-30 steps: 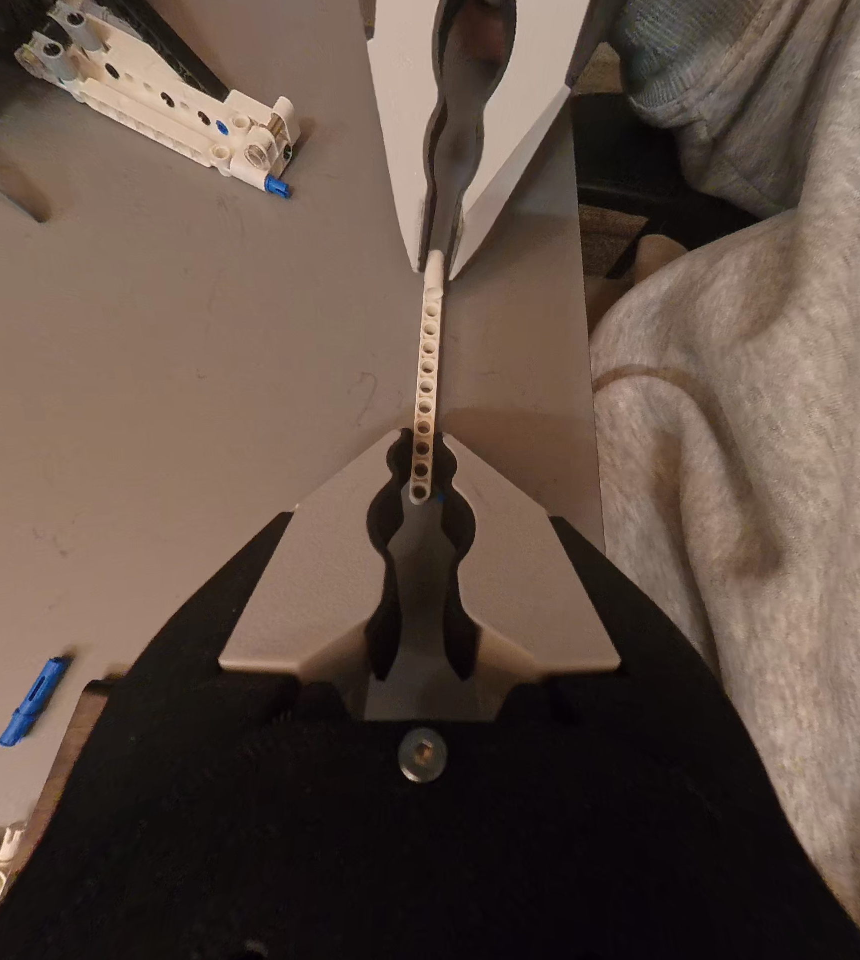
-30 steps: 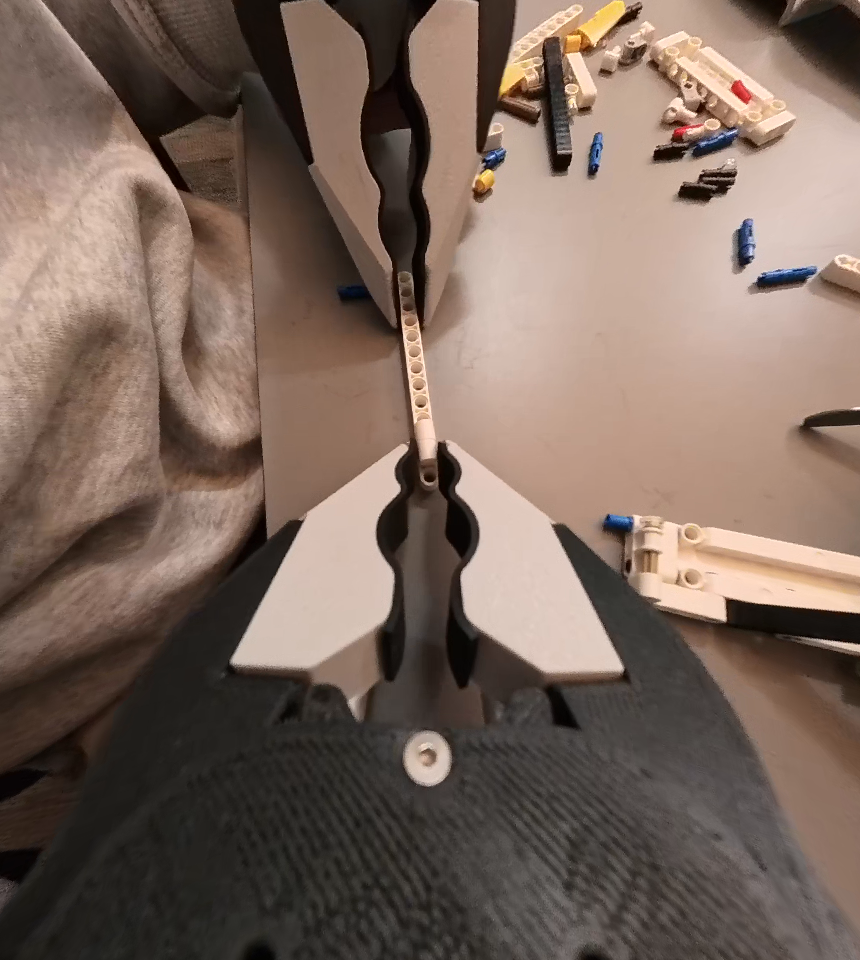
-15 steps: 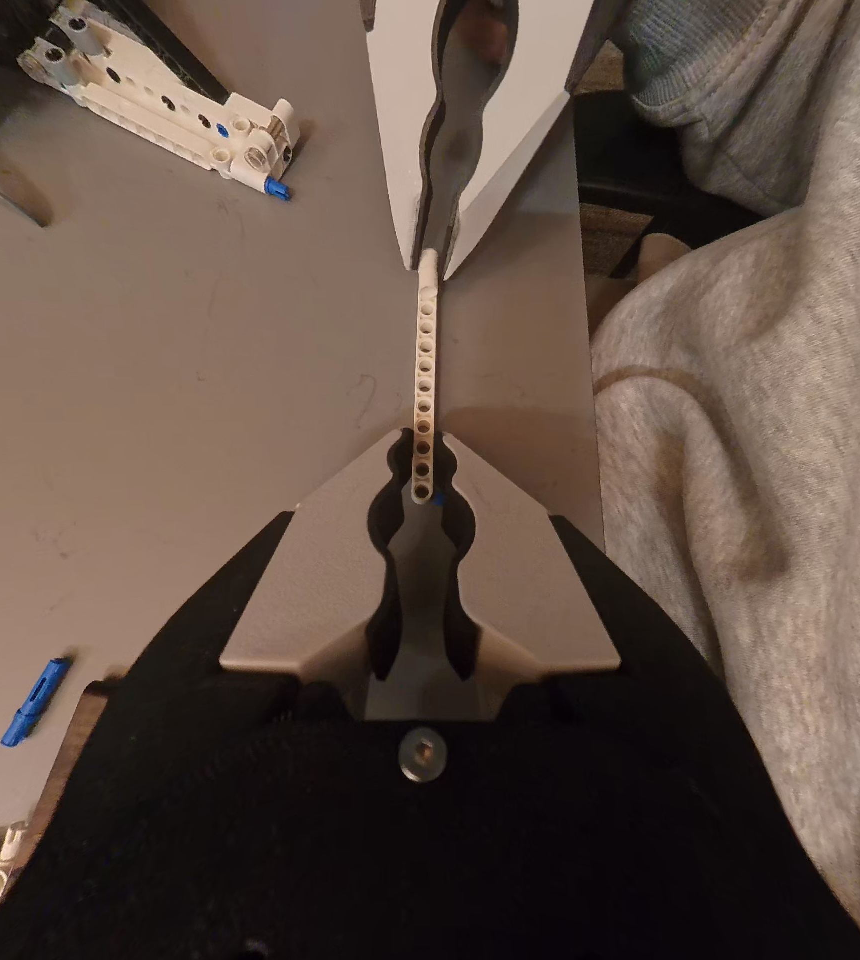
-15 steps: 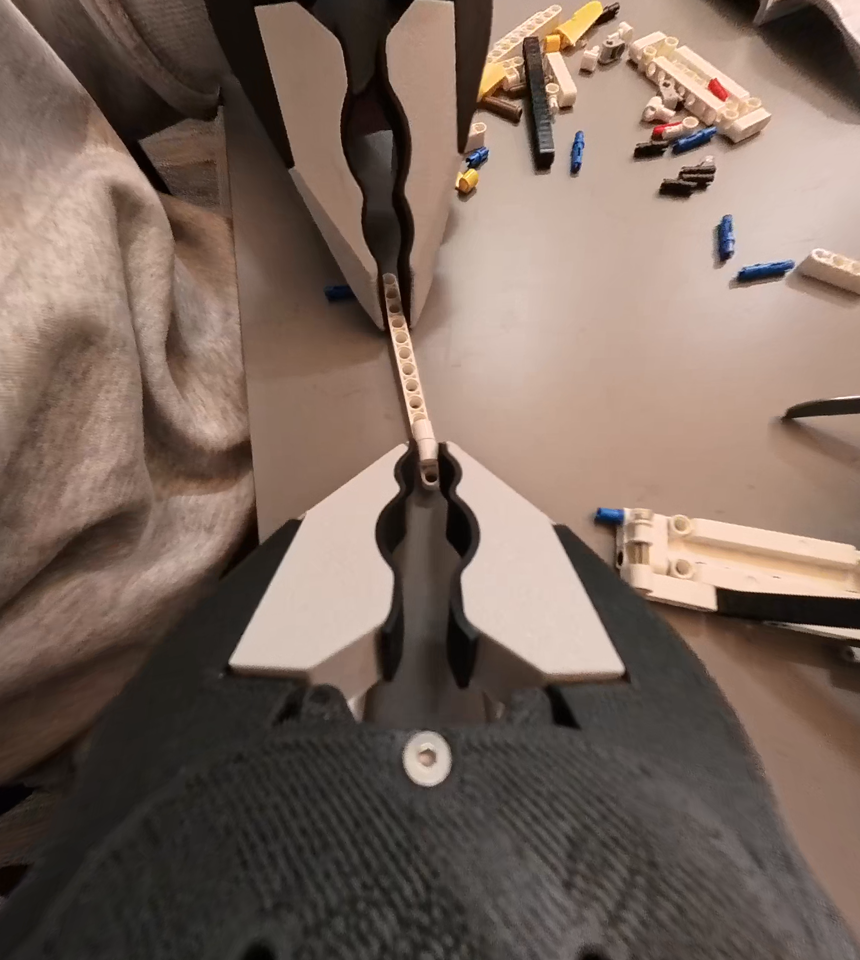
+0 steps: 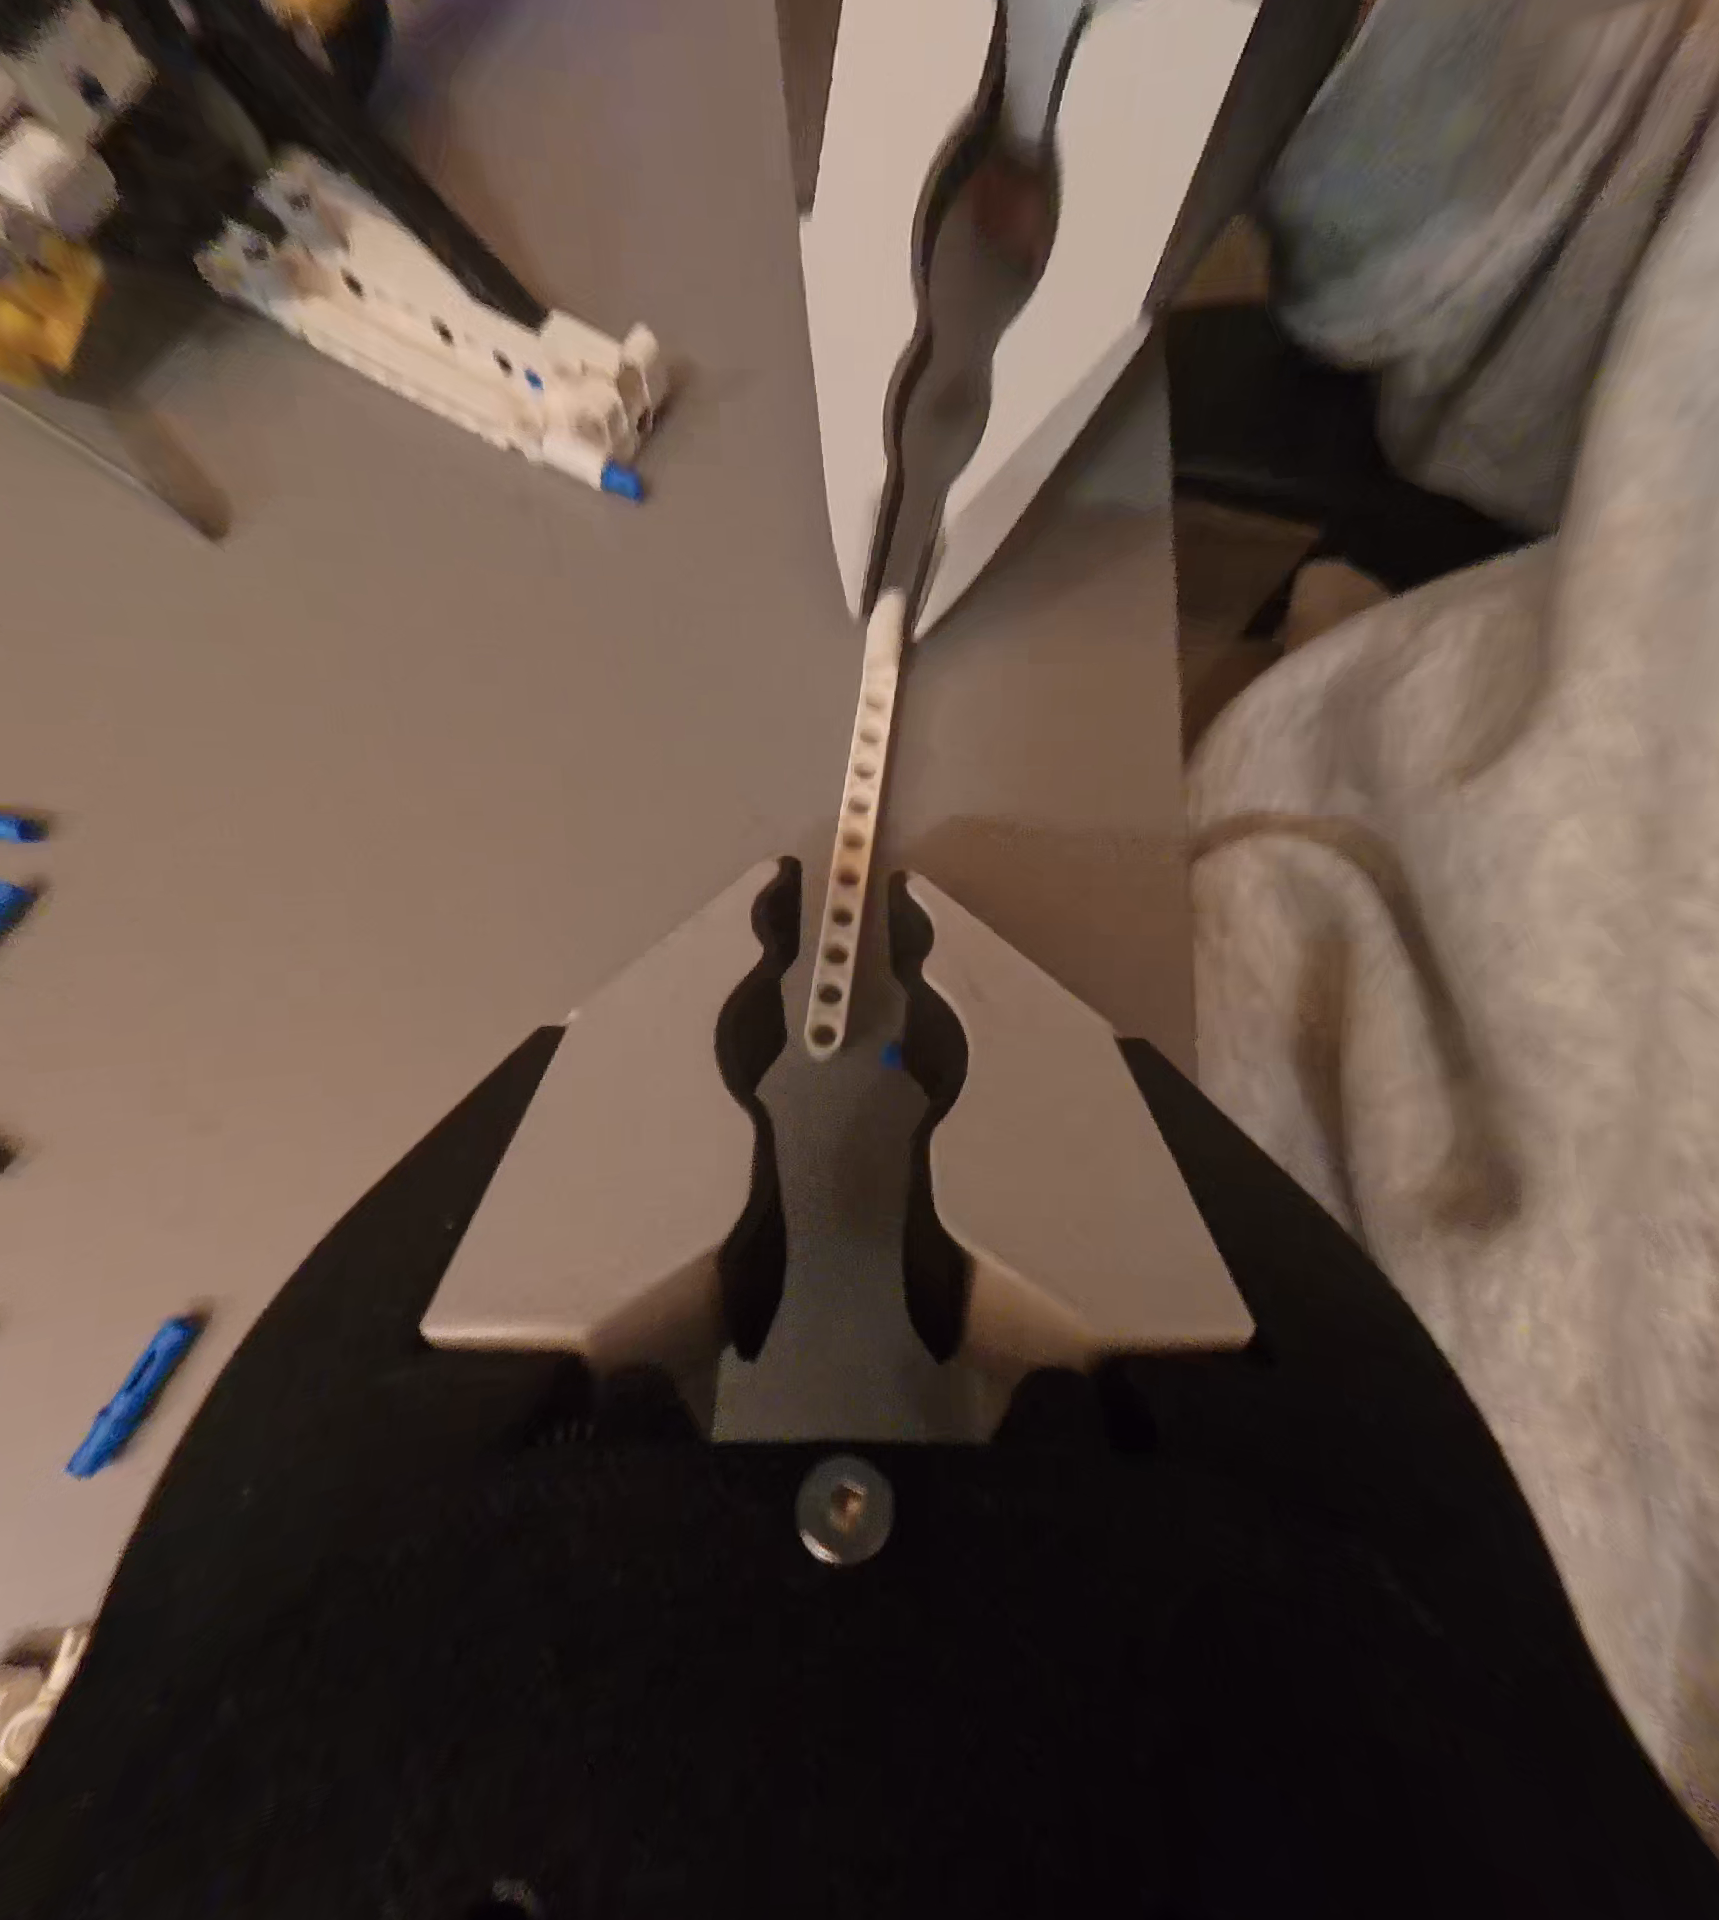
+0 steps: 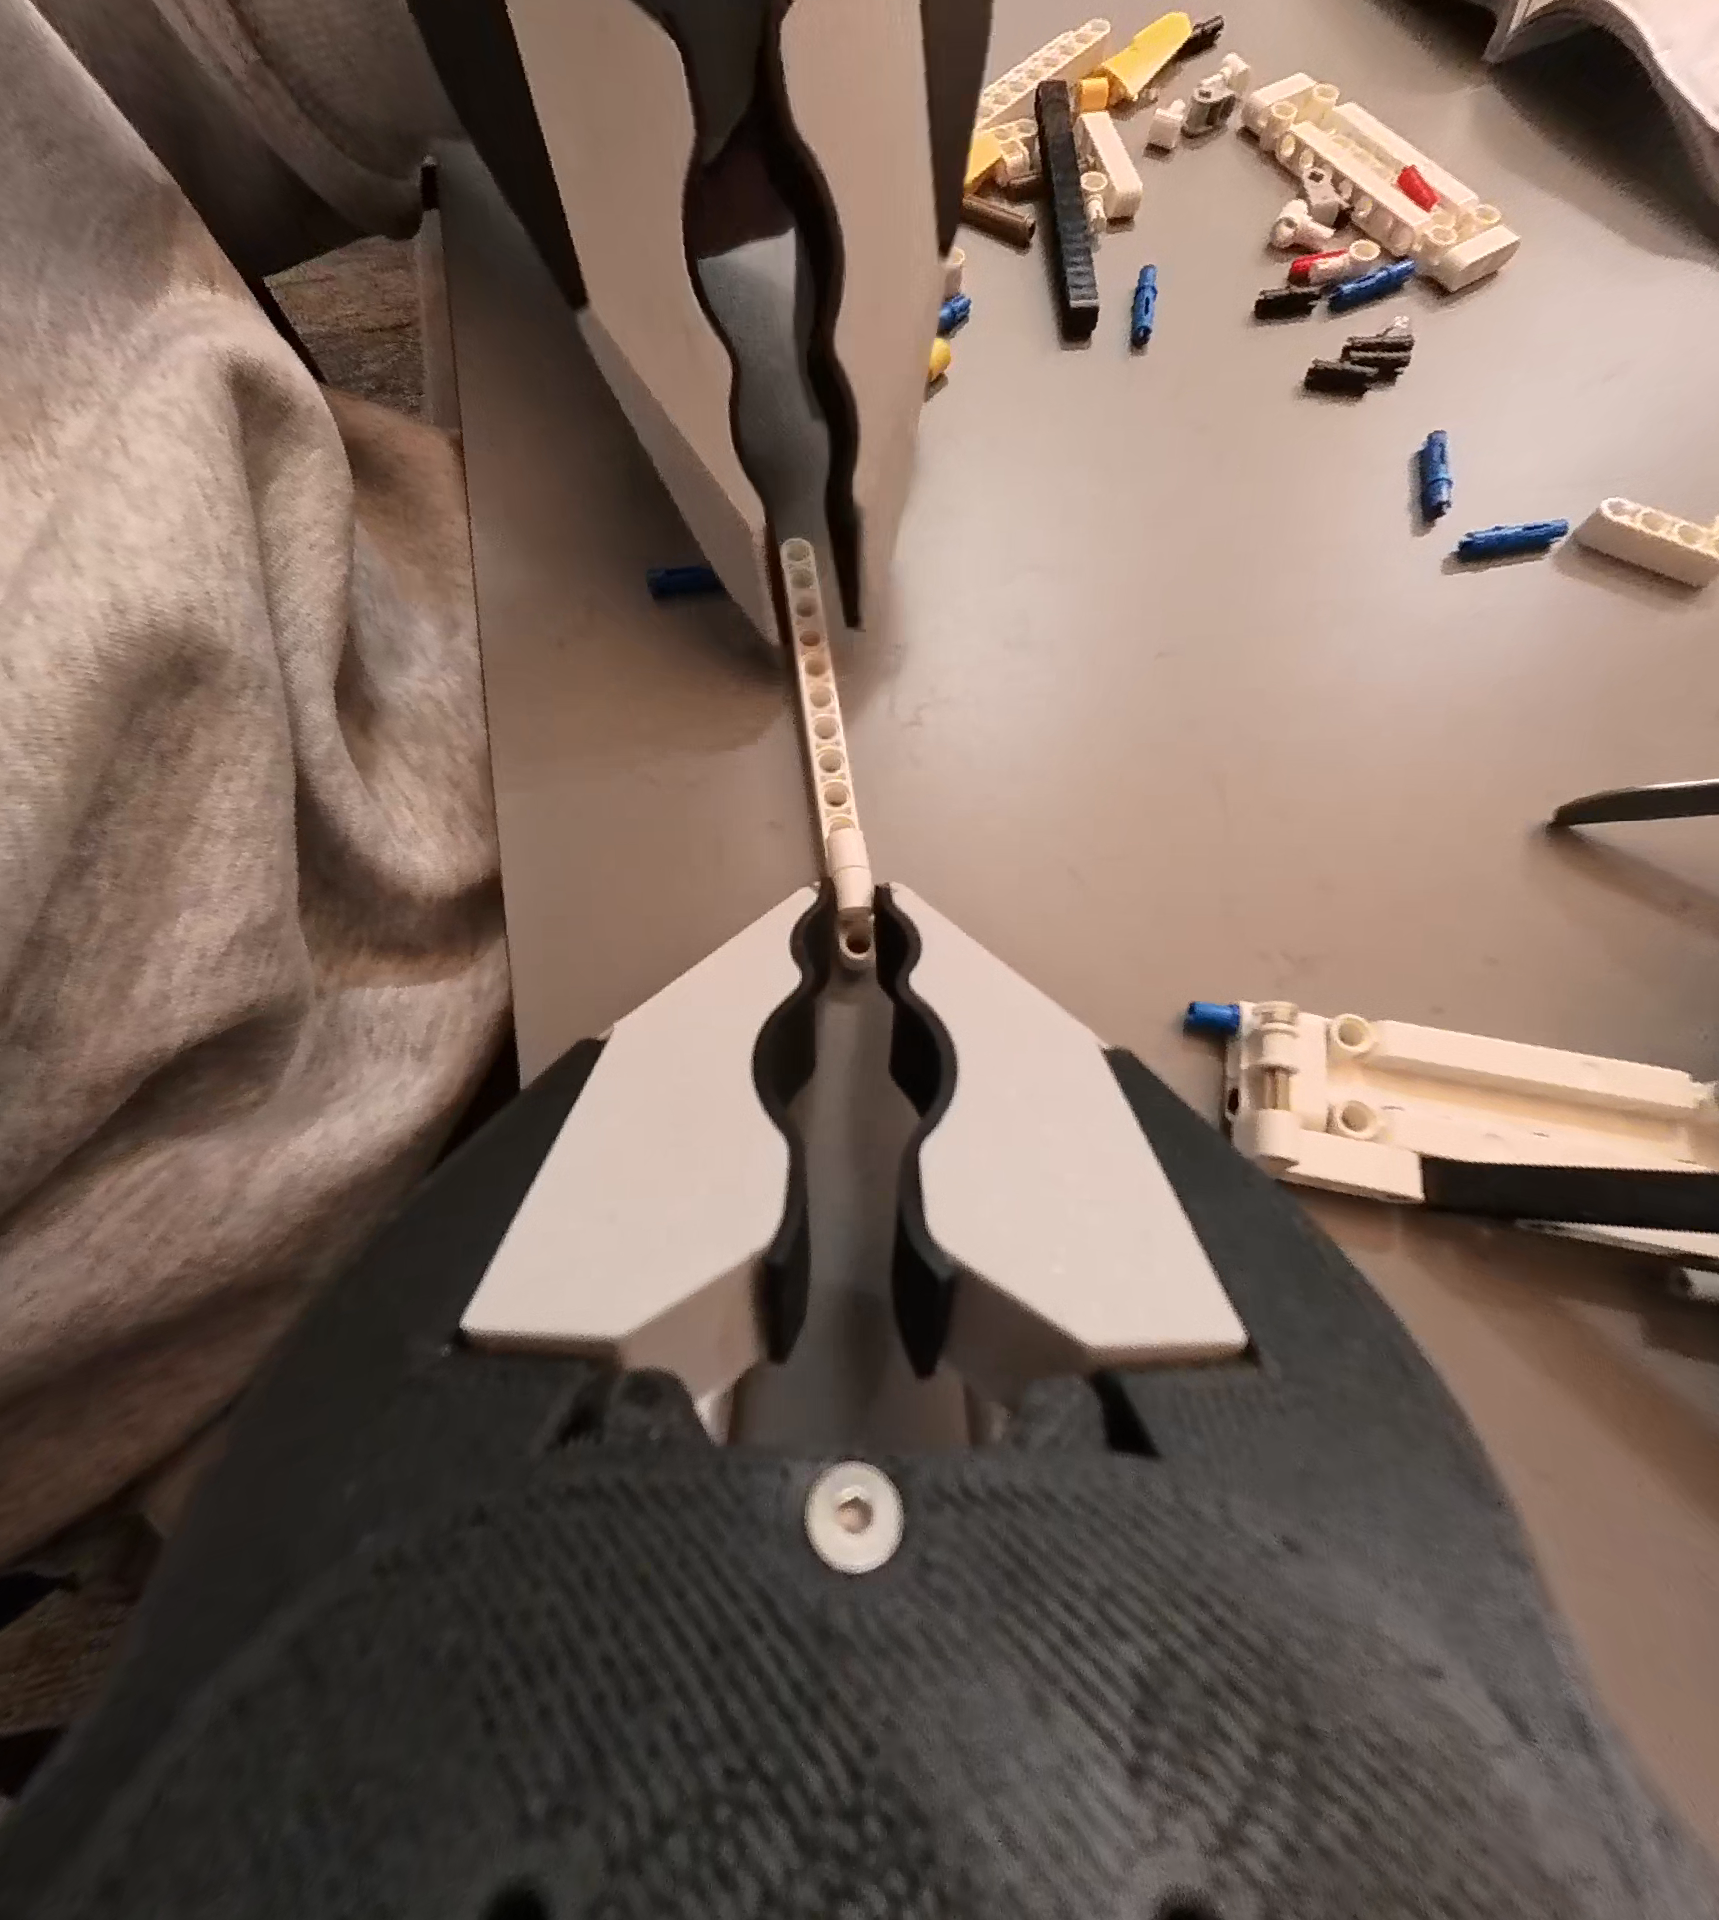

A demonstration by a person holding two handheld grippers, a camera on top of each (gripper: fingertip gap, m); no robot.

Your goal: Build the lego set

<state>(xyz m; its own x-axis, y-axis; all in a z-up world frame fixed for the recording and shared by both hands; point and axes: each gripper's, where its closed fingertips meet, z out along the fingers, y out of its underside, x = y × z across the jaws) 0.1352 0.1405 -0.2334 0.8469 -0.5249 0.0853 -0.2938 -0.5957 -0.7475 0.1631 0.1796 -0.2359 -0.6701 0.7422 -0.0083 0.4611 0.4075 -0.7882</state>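
Observation:
A long white holed beam [image 5: 860,790] hangs above the grey table [image 5: 419,727] between my two grippers. My right gripper [image 6: 850,904] is shut on one end of the beam [image 6: 824,727], where a small white connector [image 6: 850,868] sits. My left gripper [image 5: 842,873] is slightly open, its jaws standing on either side of the other end with a small gap on each side. Each gripper shows opposite the other: the right [image 5: 902,592] in the left wrist view, the left [image 6: 803,613] in the right wrist view. A white and black partial build [image 6: 1457,1122] lies on the table; it also shows in the left wrist view [image 5: 439,343].
Loose pieces [image 6: 1250,177] in white, black, yellow and blue lie at the far side, with blue pins [image 5: 133,1392] scattered nearer. A small white beam [image 6: 1665,535] lies apart. A person's grey sweatshirt [image 5: 1509,1039] fills the space past the table edge [image 6: 481,675]. A printed booklet [image 6: 1686,135] lies at the corner. Spacing between my two grippers at the tips: around 6 cm.
My left gripper's jaws have parted a little and the beam's end now sits deeper between them. The right gripper has kept its hold. Both views have shifted slightly.

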